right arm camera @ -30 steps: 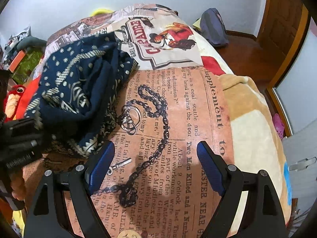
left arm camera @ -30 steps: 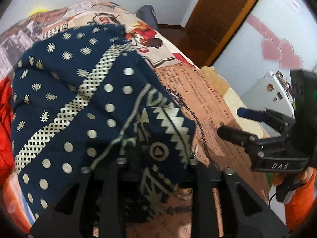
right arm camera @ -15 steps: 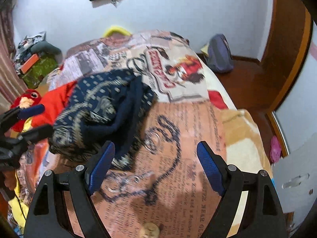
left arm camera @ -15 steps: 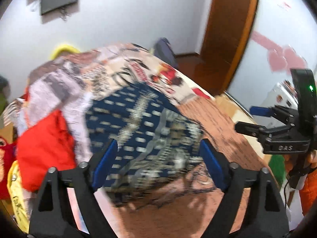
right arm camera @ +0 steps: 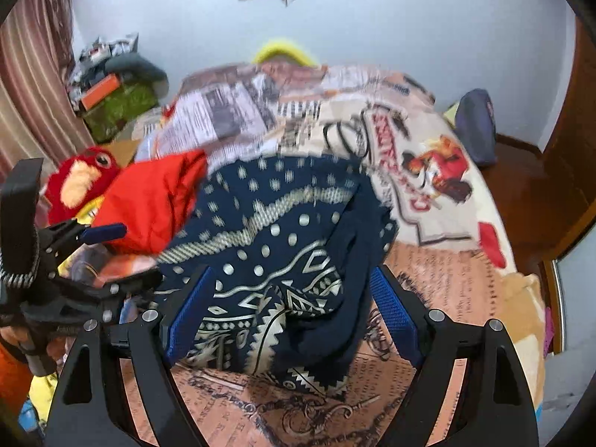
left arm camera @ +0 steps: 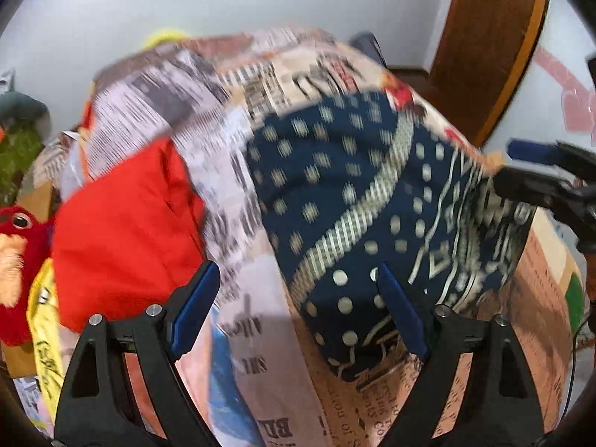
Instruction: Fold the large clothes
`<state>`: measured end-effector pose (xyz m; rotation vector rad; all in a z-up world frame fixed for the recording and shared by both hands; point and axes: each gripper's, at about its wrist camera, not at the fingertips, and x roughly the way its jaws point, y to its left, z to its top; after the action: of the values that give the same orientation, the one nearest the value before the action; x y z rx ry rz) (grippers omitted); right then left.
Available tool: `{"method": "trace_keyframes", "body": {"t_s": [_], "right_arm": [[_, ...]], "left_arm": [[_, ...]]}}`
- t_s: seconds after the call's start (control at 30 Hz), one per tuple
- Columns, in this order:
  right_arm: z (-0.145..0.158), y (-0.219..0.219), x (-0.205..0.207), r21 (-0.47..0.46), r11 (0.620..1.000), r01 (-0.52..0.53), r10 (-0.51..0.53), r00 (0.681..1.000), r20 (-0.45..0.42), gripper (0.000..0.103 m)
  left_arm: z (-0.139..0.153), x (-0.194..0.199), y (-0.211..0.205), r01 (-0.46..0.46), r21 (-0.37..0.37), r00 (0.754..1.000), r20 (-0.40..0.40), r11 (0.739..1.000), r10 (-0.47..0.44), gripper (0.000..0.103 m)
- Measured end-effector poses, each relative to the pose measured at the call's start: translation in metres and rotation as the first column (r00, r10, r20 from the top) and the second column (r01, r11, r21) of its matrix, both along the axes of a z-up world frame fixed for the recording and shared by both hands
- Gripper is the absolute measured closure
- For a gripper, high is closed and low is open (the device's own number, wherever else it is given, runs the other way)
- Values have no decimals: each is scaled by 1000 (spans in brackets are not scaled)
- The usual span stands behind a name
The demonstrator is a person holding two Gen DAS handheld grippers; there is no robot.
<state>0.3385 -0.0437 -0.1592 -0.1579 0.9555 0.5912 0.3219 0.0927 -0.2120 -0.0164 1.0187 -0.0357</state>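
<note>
1. Left wrist view: left tongs [left arm camera: 298, 313] spread wide, nothing between the blue pads. They hover above the bed, over the near edge of the navy patterned garment [left arm camera: 357, 216], not touching it as far as I can tell; frame is motion-blurred.
2. Same view: garment lies bunched in a thick mound on the printed bedspread [left arm camera: 260, 372], looks partly folded. Red cloth [left arm camera: 123, 231] sits just beside it on the left, red plush toy [left arm camera: 15, 246] at the far left edge.
3. Same view: right tongs [left arm camera: 521, 171] come in from the right at the garment's far edge. Probably lining up a corner grab; contact unclear.
4. Right wrist view: right tongs [right arm camera: 287, 309] parted, empty, framing the garment [right arm camera: 283, 246] below. The wide stance suits reaching for a thick fold.
5. Same view: left tongs [right arm camera: 111, 257] at left, fingers apart, near the red cloth [right arm camera: 149, 205]; plush [right arm camera: 78, 178] behind.
6. Containers: green bin or box [right arm camera: 119, 108] in the back corner, stuff piled on top, contents too blurred to name. Dark bag [right arm camera: 478, 126] on the floor by the bed, closed or not unclear.
</note>
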Motion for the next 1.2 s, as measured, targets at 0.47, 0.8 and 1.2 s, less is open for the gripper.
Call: {"method": "trace_keyframes", "body": {"t_s": [0.47, 0.8, 1.2], "right_arm": [[-82, -62, -4, -21, 997, 77, -79, 979, -186, 17], [-53, -72, -28, -115, 985, 131, -142, 986, -90, 17], [19, -59, -24, -5, 997, 82, -82, 996, 44, 14]], "left_arm": [[-16, -30, -9, -11, -63, 1000, -5, 998, 11, 16], [4, -67, -10, -22, 129, 999, 35, 991, 17, 17], [43, -45, 29, -123, 50, 986, 116, 991, 116, 16]]}}
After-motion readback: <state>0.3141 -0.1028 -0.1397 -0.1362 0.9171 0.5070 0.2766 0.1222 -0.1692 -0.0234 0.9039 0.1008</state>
